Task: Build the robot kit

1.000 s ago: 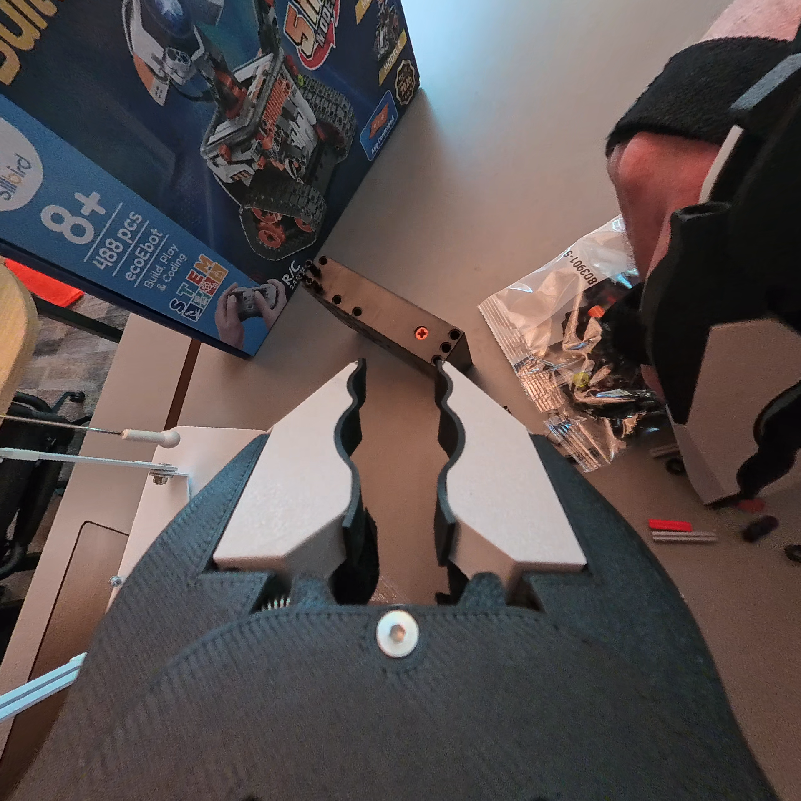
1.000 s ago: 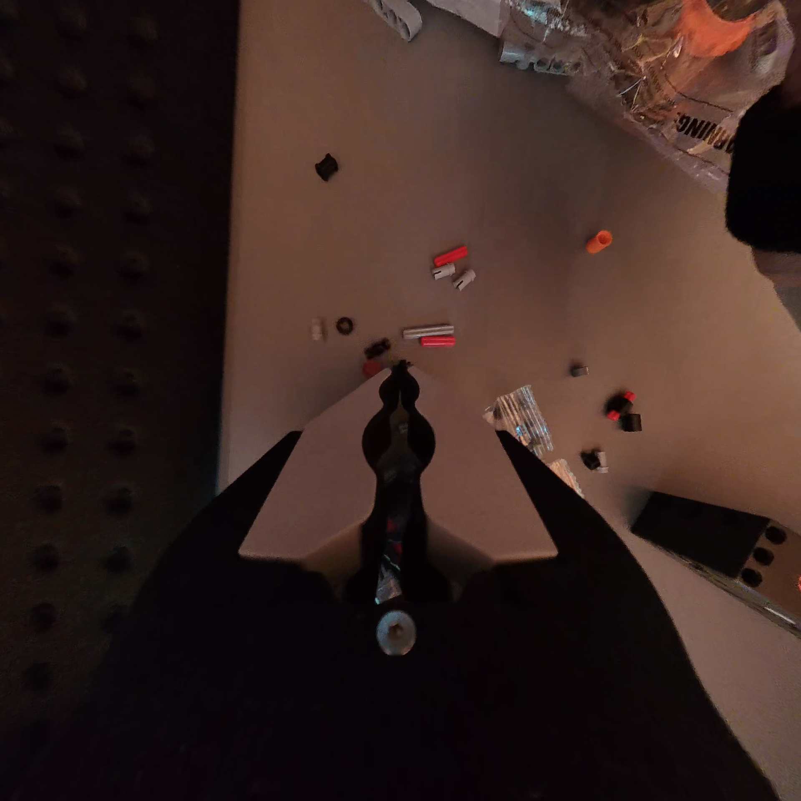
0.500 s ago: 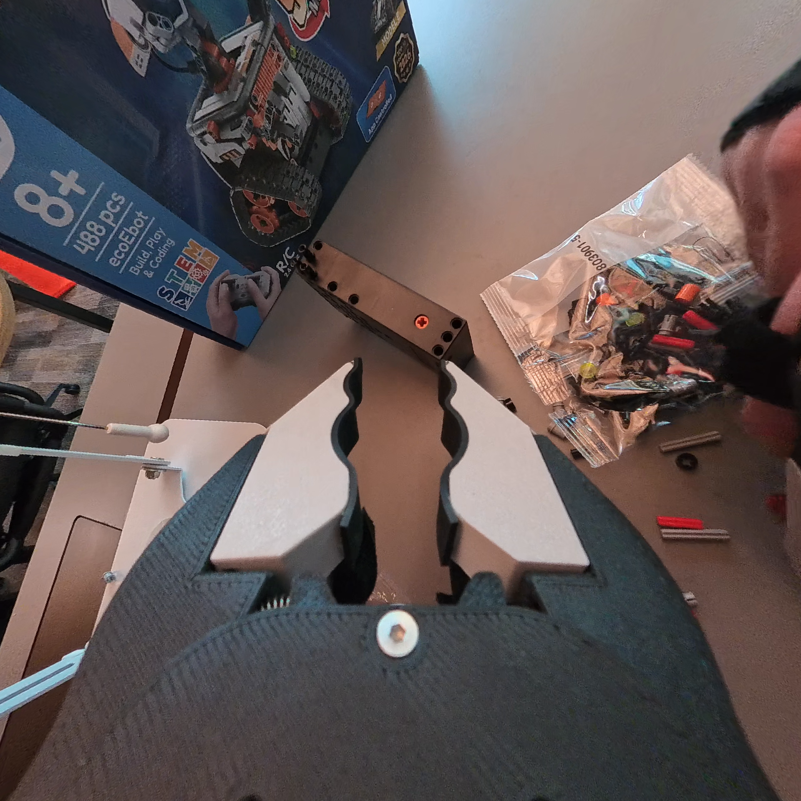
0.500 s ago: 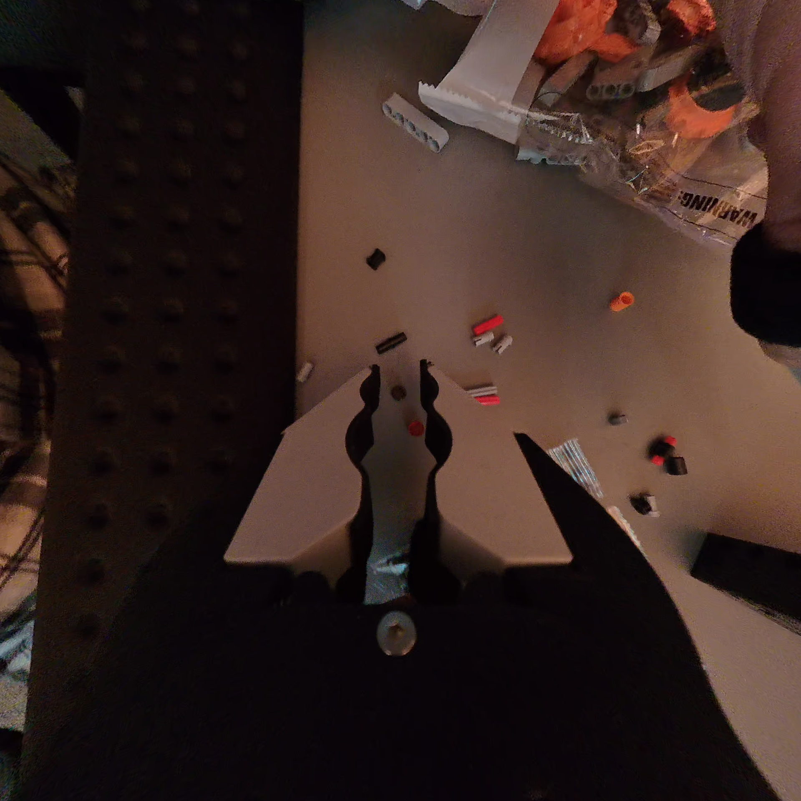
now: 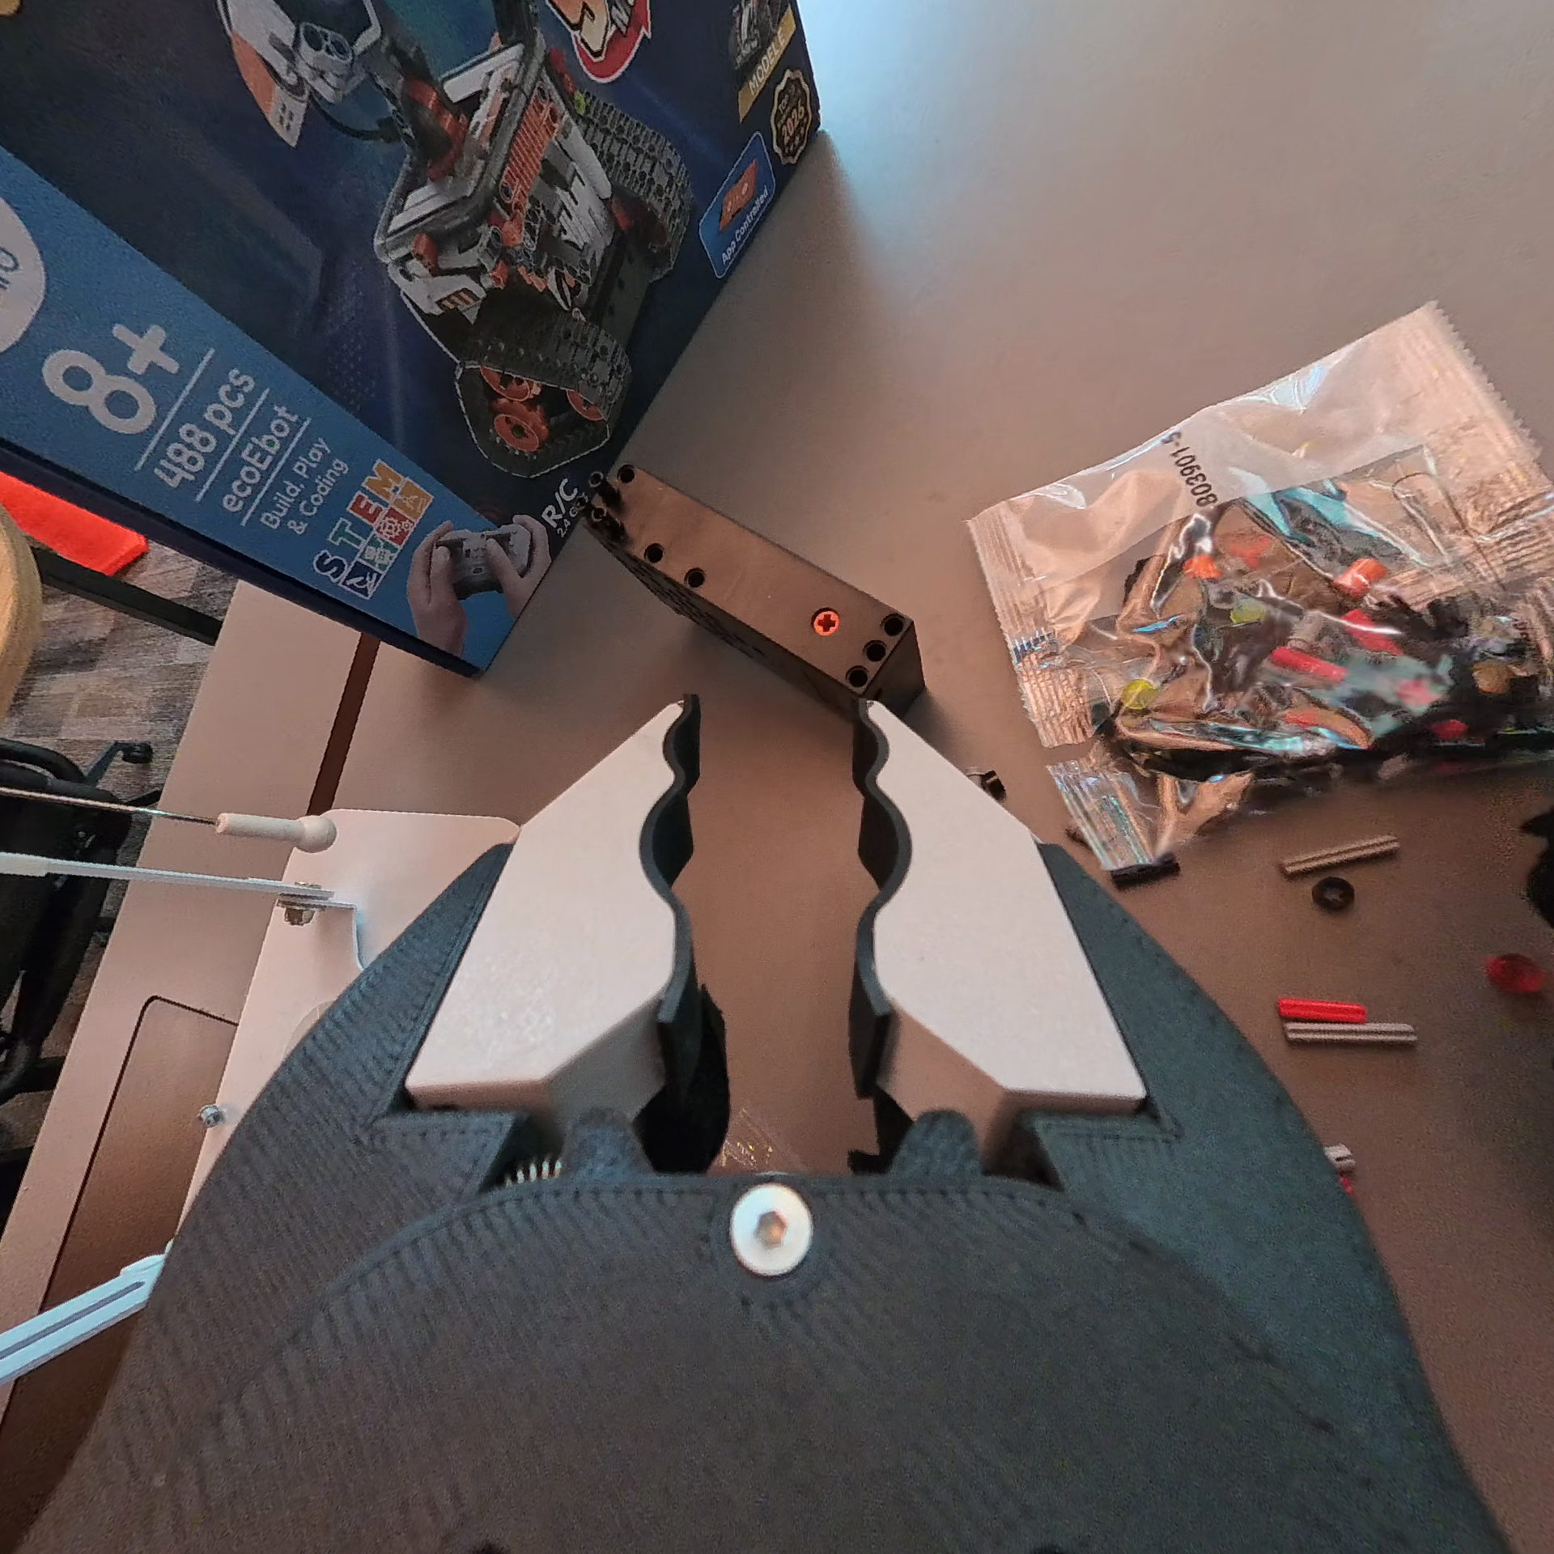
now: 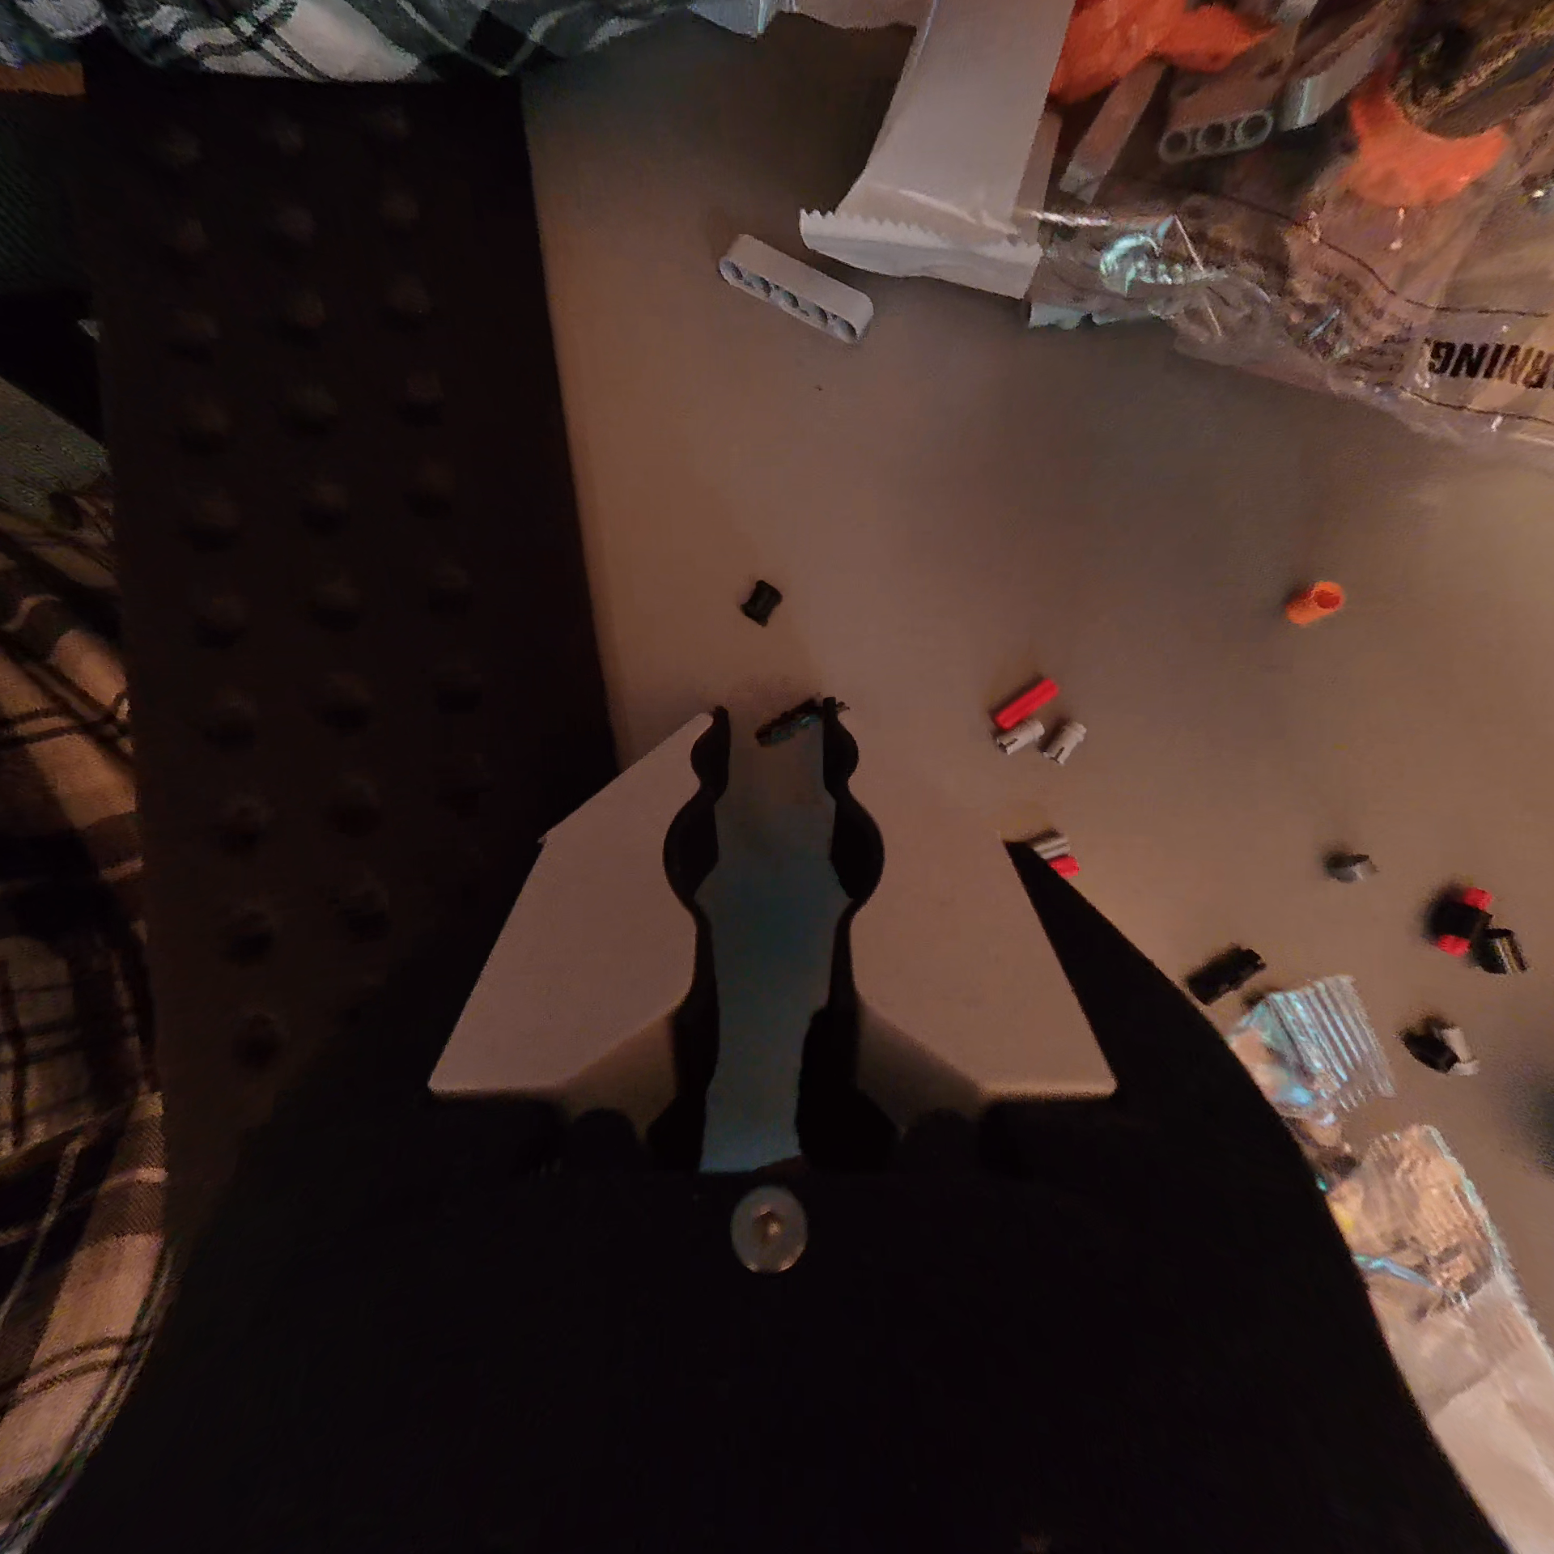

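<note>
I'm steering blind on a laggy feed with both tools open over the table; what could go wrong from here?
1. The right tool brackets a small black pin lying skewed near one fingertip; closing may flick it away instead of gripping it.
2. The red and grey pins lie loose close by; a sideways sweep could scatter them.
3. The left tool hangs just short of the black block; pushing forward could shove it against the blue box.

Left gripper (image 5: 774,715): black ribbed printed body, pale grey wedge fingers (image 5: 580,908) with wavy black inner pads, silver hex screw (image 5: 770,1229) at centre. Right gripper (image 6: 778,723): same build, body in deep shadow, matching screw (image 6: 766,1224).
</note>
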Tool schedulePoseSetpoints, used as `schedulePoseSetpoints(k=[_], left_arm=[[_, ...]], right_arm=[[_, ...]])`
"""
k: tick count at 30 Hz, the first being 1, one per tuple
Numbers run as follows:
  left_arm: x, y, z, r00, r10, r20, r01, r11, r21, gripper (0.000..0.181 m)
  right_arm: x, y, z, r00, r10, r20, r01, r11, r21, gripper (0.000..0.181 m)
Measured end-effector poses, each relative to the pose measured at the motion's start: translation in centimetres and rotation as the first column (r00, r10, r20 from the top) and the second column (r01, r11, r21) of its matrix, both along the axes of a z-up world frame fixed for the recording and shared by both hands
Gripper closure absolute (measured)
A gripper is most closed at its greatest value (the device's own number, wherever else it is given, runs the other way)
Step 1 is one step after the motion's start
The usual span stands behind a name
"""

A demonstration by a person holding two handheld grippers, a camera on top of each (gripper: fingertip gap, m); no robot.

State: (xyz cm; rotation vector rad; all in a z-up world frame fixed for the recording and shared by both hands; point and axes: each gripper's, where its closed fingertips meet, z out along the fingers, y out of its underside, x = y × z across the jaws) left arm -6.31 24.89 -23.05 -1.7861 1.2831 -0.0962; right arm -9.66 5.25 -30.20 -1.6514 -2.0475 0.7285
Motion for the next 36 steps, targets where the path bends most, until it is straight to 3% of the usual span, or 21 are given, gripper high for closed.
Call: schedulePoseSetpoints(k=[1, 7, 23, 27, 32, 36], left_arm=[[0.0, 0.0, 0.0, 1.0, 0.0, -0.001, 0.0, 1.0, -0.001, 0.147], [0.0, 0.0, -0.1, 1.0, 0.0, -0.001, 0.0, 1.0, -0.002, 0.147], [0.2, -0.5, -0.2, 1.0, -0.02, -0.012, 0.02, 1.0, -0.009, 0.147], [0.8, -1.4, 1.0, 0.997, -0.07, 0.024, 0.07, 0.998, 0.007, 0.147], [2.6, -3.3, 3.7, 0.984, -0.17, 0.055, 0.164, 0.981, 0.099, 0.153], [4.9, -5.4, 4.6, 0.958, -0.285, 0.035, 0.275, 0.946, 0.174, 0.15]], right_arm=[[-0.1, 0.0, -0.1, 1.0, -0.009, 0.007, 0.009, 1.0, 0.002, 0.162], [-0.2, 0.1, -0.2, 1.0, -0.016, 0.016, 0.015, 0.999, 0.037, 0.178], [1.6, 1.4, -0.1, 0.999, -0.038, 0.01, 0.037, 0.998, 0.058, 0.178], [2.7, 3.3, 2.9, 0.988, -0.12, -0.1, 0.118, 0.993, -0.026, 0.178], [6.7, 9.7, 8.3, 0.92, -0.292, -0.261, 0.283, 0.956, -0.073, 0.178], [9.4, 13.1, 10.5, 0.879, -0.367, -0.305, 0.348, 0.93, -0.115, 0.179]])
